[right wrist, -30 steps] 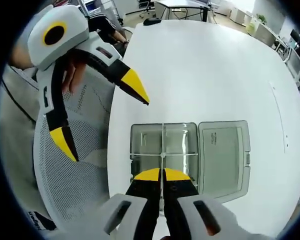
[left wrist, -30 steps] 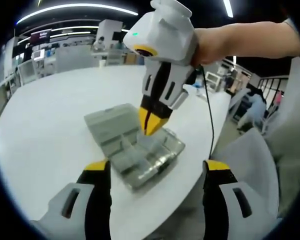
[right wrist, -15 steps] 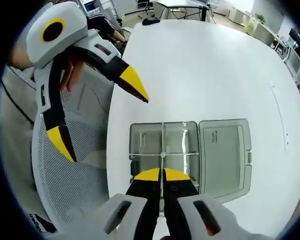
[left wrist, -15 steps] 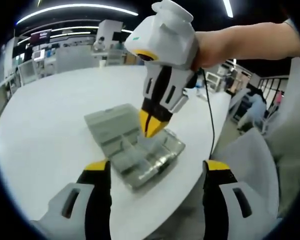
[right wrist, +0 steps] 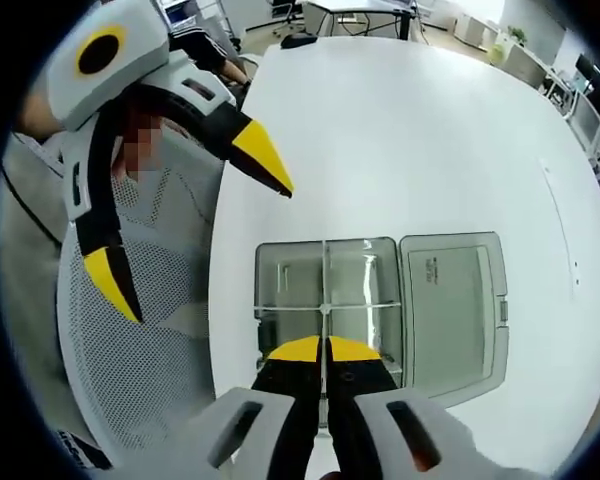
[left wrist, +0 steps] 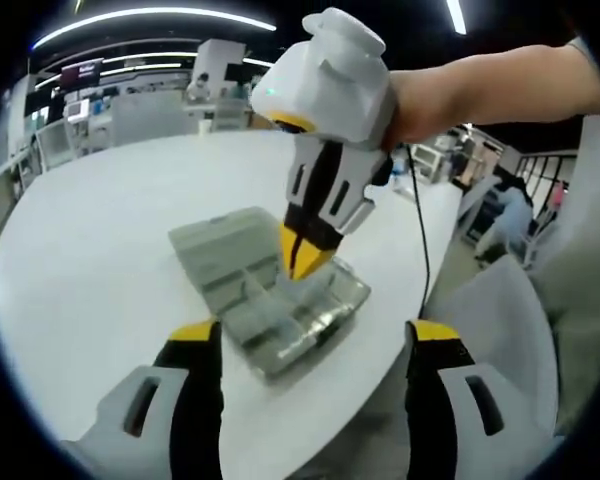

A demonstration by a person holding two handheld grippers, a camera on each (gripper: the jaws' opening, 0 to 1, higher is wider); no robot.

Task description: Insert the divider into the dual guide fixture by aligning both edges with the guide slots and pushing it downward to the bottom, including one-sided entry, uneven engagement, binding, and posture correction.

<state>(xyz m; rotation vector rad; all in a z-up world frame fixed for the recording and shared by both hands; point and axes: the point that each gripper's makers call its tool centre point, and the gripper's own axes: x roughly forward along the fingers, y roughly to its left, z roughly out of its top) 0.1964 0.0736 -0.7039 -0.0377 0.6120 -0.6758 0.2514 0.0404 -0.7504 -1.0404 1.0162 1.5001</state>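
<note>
Divider held over the open box
Right gripper clamps the clear divider; left gripper hangs apart.

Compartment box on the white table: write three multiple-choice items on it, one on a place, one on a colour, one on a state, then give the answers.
1. Where does the clear compartment box sit on the white table?
A. near the table's edge, by the mesh chair
B. at the table's middle
C. on the floor

2. What colour are the tips of the left claw?
A. red
B. yellow
C. green

3. How does the right claw stand?
A. wide open, away from the box
B. shut on a thin clear divider over the box
C. lying on the table

Answers: 1 A, the right gripper view shows the box close to the rim beside the mesh chair. 2 B, both tips are yellow. 3 B, its jaws meet on the divider running down the box's middle.
</note>
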